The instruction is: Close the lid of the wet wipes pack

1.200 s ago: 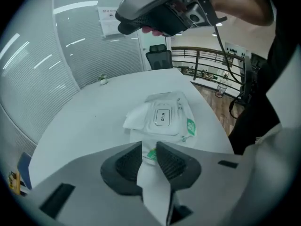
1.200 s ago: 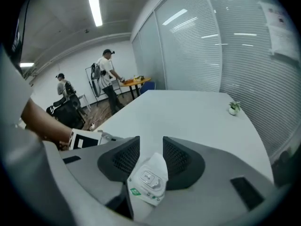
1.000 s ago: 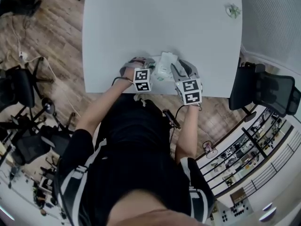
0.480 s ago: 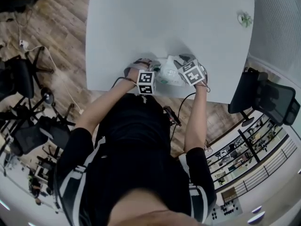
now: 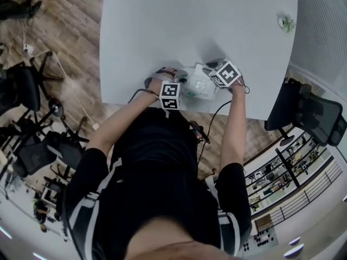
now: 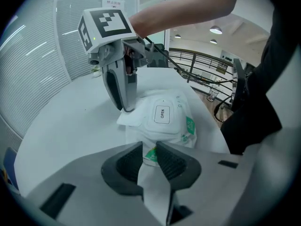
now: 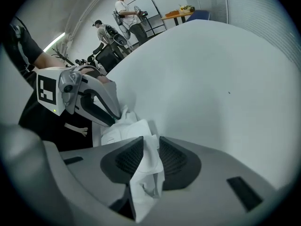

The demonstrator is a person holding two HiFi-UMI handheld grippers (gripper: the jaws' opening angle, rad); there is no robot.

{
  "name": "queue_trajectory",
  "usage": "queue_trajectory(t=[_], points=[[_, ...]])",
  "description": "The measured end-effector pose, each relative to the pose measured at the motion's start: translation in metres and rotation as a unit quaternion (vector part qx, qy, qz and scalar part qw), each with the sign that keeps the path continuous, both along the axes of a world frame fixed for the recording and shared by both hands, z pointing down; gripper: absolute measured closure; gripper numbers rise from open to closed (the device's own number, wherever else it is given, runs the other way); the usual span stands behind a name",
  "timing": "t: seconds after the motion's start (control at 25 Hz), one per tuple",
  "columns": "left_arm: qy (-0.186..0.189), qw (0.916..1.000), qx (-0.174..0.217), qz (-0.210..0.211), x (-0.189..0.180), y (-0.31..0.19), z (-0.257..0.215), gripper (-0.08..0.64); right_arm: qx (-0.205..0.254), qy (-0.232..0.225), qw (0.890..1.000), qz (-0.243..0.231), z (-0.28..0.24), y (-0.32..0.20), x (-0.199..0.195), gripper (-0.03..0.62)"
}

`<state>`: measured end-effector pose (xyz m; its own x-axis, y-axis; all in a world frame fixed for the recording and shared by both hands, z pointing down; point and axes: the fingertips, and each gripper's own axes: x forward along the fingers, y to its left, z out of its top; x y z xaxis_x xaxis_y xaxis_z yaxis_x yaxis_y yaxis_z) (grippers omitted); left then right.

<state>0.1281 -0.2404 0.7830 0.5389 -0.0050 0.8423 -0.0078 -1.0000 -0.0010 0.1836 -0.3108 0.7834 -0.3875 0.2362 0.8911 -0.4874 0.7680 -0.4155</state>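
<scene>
The wet wipes pack point(image 6: 181, 128) lies on the white table point(image 5: 190, 26), close to its near edge and directly in front of the person, between the two grippers. The left gripper point(image 6: 149, 150) is clamped on the pack's near end. The flat sealed edge of the wrapper runs down between its ribbed pads and both pads bear on it. The right gripper point(image 7: 150, 149) stands at the opposite end, pointing steeply down. Its jaws have just been closing, and a bunched fold of white wrapper fills the gap between them, with both pads against the film. The lid point(image 6: 162, 113), a rounded flap printed "OPEN", sits on the pack's upper face and lies flat against it. A green label shows on the wrapper just beside the lid. In the head view the marker cubes of both grippers flank the pack, the left one nearer the table edge. A small green-and-white object point(image 5: 286, 22) sits well apart at the table's far right corner. An office chair point(image 5: 312, 112) stands beside the table on the right.
</scene>
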Motion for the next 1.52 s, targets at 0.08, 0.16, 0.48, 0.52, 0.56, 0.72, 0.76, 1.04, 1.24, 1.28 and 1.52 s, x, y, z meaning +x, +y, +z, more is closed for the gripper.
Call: queue_trajectory(t=[0.08,0.16,0.48,0.52,0.56,0.72,0.76,1.04,1.24,1.28,1.52], points=[[0.0,1.0,0.001,0.0,-0.002,0.0,0.001,0.469,0.007,0.0,1.0,0.0,-0.004,-0.002,0.0,0.487],[0.001,1.0,0.002,-0.001,-0.001,0.0,0.001,0.469,0.022,-0.001,1.0,0.003,-0.013,-0.005,0.001,0.508],[0.001,0.9996,0.024,-0.018,0.0,0.004,0.002,0.469,0.07,-0.022,0.997,0.007,-0.058,0.025,0.001,0.538],[0.0,0.9994,0.025,-0.022,0.001,0.005,0.003,0.469,0.074,-0.025,0.997,0.009,-0.061,0.032,0.0,0.538],[-0.001,0.9993,0.027,-0.025,0.001,0.005,0.004,0.469,0.079,-0.026,0.996,0.011,-0.064,0.039,0.0,0.537],[-0.005,0.999,0.035,-0.029,0.002,0.007,0.006,0.471,0.09,-0.023,0.995,0.017,-0.064,0.071,-0.003,0.523],[-0.005,0.9988,0.037,-0.03,0.003,0.008,0.006,0.469,0.089,-0.021,0.996,0.017,-0.062,0.08,-0.004,0.517],[-0.013,0.998,0.044,-0.044,0.006,0.009,0.006,0.474,0.094,-0.013,0.995,0.037,-0.033,0.115,-0.005,0.499],[-0.019,0.997,0.053,-0.053,0.004,0.007,0.011,0.476,0.144,0.021,0.988,0.052,-0.019,0.113,-0.002,0.517],[-0.02,0.9969,0.054,-0.053,0.003,0.007,0.011,0.476,0.149,0.025,0.987,0.056,-0.019,0.114,-0.002,0.517],[-0.011,0.9973,0.044,-0.057,0.003,0.009,0.004,0.479,0.165,0.047,0.983,0.068,-0.016,0.117,-0.006,0.502]])
